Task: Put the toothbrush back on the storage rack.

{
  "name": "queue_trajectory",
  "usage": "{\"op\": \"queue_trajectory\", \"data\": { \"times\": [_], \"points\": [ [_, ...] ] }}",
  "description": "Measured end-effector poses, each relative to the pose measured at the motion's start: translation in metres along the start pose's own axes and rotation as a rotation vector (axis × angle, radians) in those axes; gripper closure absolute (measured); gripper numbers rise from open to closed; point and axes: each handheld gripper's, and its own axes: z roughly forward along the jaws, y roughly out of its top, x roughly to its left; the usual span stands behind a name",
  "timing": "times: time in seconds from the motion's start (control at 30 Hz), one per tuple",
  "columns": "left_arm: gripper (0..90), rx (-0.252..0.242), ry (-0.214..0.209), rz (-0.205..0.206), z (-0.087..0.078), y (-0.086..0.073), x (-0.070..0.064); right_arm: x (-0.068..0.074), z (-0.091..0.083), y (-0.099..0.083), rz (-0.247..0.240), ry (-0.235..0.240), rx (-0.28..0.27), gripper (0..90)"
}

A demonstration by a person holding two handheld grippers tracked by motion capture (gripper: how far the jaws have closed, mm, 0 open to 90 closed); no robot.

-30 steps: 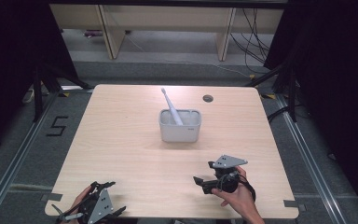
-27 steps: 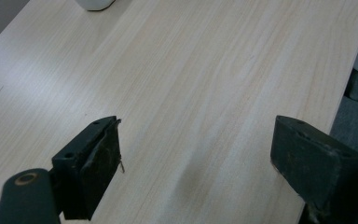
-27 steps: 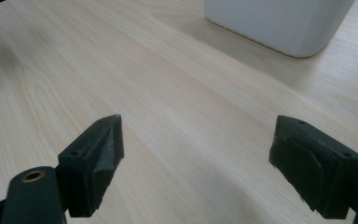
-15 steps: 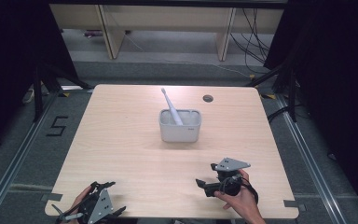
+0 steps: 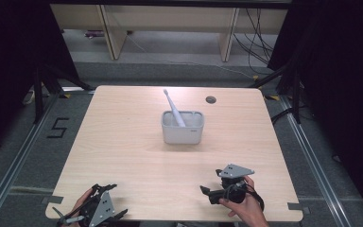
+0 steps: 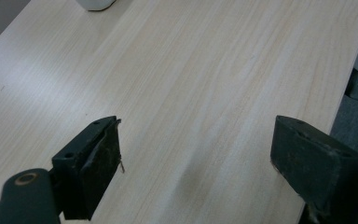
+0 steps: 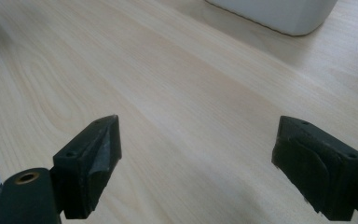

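Toothbrush (image 5: 172,108), white, leans tilted in a white rectangular holder (image 5: 182,127) at the middle of the table (image 5: 123,142), head up past the rim. Left gripper (image 5: 105,213) at the near-left edge, right gripper (image 5: 210,193) near-right; both released, jaws wide apart over bare wood.

From my screen I see a pale wood worktop (image 5: 123,142) with rounded corners and a small dark round hole (image 5: 211,100) near its far right edge. On the grey floor to the left a "5" (image 5: 56,128) is marked in dark tape. Beyond the worktop stand light wooden shelf units (image 5: 108,28), with black cables (image 5: 257,42) trailing down at the right. Dark curtains (image 5: 345,94) hang on both sides.
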Motion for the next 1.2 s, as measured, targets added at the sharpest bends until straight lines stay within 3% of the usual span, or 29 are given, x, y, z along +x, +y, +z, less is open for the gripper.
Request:
{"op": "queue_trajectory", "data": {
  "times": [0.07,0.1,0.23,0.33,0.43,0.5,0.6,0.63,1.2],
  "points": [
    [15.4,0.001,-0.002,-0.001,0.001,0.000,0.000,0.001,-0.001,0.000,-0.002,0.000,0.006,16.0],
    [15.4,-0.008,0.022,-0.007,0.002,0.000,-0.002,0.002,0.000,-0.001,-0.005,-0.002,0.008,16.0],
    [15.4,0.011,-0.006,0.002,-0.001,0.001,0.000,0.004,-0.002,-0.003,-0.014,0.000,0.020,16.0],
    [15.4,0.010,-0.007,0.002,0.000,0.000,0.000,0.006,-0.002,-0.004,-0.013,-0.012,0.035,16.0],
    [15.4,-0.003,0.001,-0.001,0.000,0.000,0.000,0.006,-0.002,-0.006,-0.052,-0.017,0.046,16.0],
    [15.4,-0.018,0.008,-0.014,0.001,0.000,-0.001,0.008,-0.003,-0.007,-0.034,-0.017,0.047,16.1],
    [15.4,0.000,-0.001,-0.002,0.000,0.000,0.000,0.009,-0.004,-0.008,-0.039,-0.017,0.053,16.0],
    [15.4,0.010,-0.007,0.000,0.000,0.000,0.000,0.008,-0.004,-0.009,-0.065,-0.026,0.044,16.0],
    [15.4,-0.002,-0.004,-0.008,0.001,0.000,0.000,0.012,-0.011,-0.018,-0.073,-0.028,0.060,16.2]
  ]
}}
